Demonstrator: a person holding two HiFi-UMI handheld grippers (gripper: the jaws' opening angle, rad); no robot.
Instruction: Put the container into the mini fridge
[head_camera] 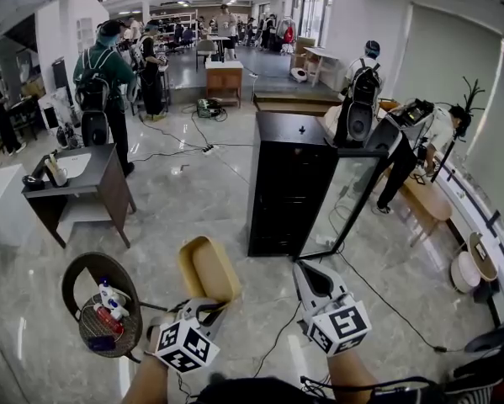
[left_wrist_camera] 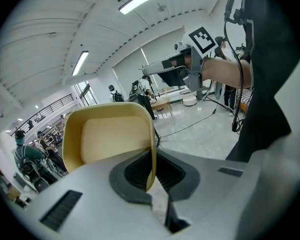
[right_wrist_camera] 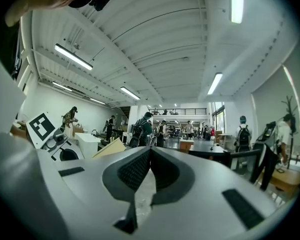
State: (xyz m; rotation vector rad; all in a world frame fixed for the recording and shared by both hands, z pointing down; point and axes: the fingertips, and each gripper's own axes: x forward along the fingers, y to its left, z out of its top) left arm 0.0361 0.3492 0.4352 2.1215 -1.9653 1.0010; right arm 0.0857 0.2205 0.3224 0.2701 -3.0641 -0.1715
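**Container held short of the open fridge**

A pale marble floor (head_camera: pixel 201 200) fills most of the head view, with people standing at work tables far off in the hall. The black mini fridge (head_camera: pixel 283 188) stands upright near the middle. Its glass door (head_camera: pixel 349 194) is swung open on the fridge's right side. A grey desk (head_camera: pixel 76 173) sits well apart from it at the left. Nearer the camera on the left is a round dark stand (head_camera: pixel 82 269) carrying a few small bottles (head_camera: pixel 108 295).

The yellow container (head_camera: pixel 208 268) is up off the floor, in front of the fridge and to its left, not touching it. It is a shallow, round-cornered tub with its hollow side turned towards the head camera.

The left gripper (head_camera: pixel 203 310) has it. In the left gripper view the two jaws are pressed onto one thin side wall of the container (left_wrist_camera: pixel 109 136), with the rim running down between the ribbed pads (left_wrist_camera: pixel 137 173) of the left gripper (left_wrist_camera: pixel 152 178).

The right gripper (head_camera: pixel 307 273) hangs just beside it, on the side nearer the fridge. In the right gripper view its jaws (right_wrist_camera: pixel 148 156) meet at the tips with nothing between them. An edge of the container (right_wrist_camera: pixel 109 148) shows off to their left.
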